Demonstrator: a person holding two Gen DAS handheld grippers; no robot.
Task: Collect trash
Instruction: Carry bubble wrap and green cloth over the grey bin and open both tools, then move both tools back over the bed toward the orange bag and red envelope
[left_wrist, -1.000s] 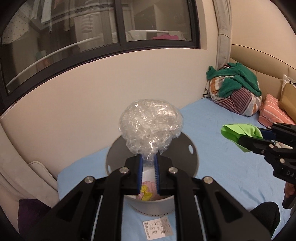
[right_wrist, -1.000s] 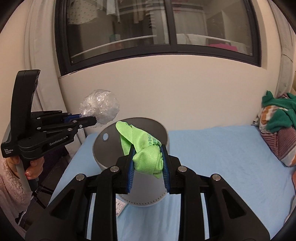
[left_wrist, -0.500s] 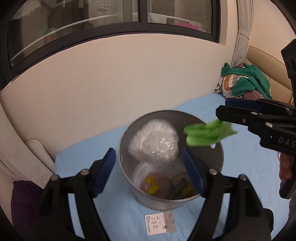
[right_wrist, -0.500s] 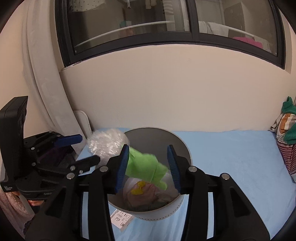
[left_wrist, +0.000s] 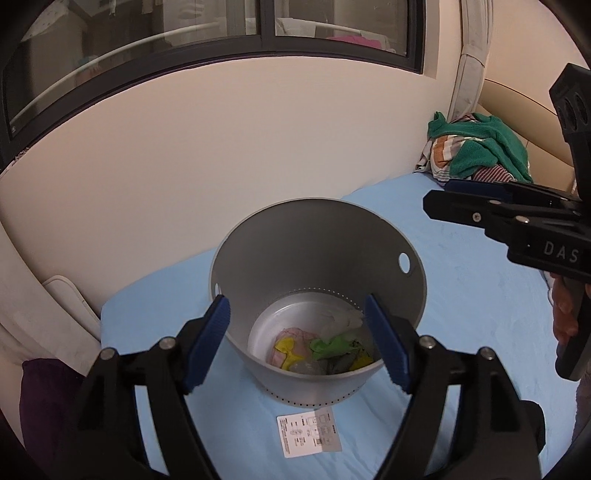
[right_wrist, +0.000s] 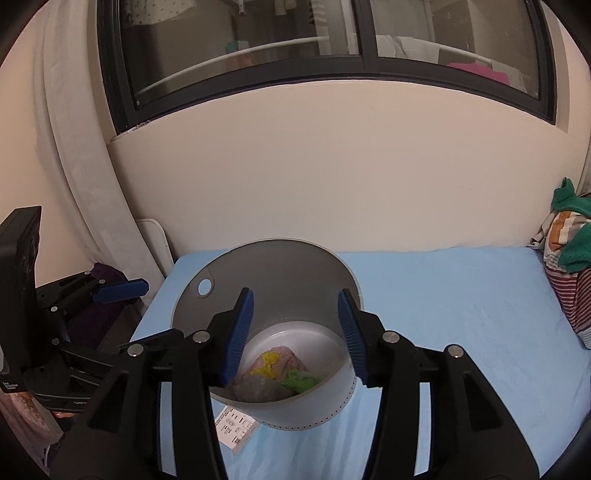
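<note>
Blue bed (left_wrist: 461, 266) below a cream wall (left_wrist: 258, 140) and a dark window (right_wrist: 332, 37). Pile of clothes (left_wrist: 476, 151) at 2 o'clock in the left view, at 3 o'clock in the right view. Grey bin (left_wrist: 317, 236) standing upright on the bed, in the middle of both views. Left gripper (left_wrist: 297, 341) held over the bin's near rim, jaws wide apart, nothing between them. Right gripper (right_wrist: 295, 334) also over the bin, jaws just been opening, half apart, nothing between them. Seen too from the side at 3 o'clock in the left view, with a hand (left_wrist: 563, 310) on its handle. White slip (left_wrist: 309, 430) lying flat on the bed at 6 o'clock, just by the bin's foot. Trash down at the bottom of the bin: pink wad (right_wrist: 284, 356), clear wrap (right_wrist: 255, 389), green scrap (left_wrist: 330, 347), yellow bit (right_wrist: 267, 362), all touching in one heap.
</note>
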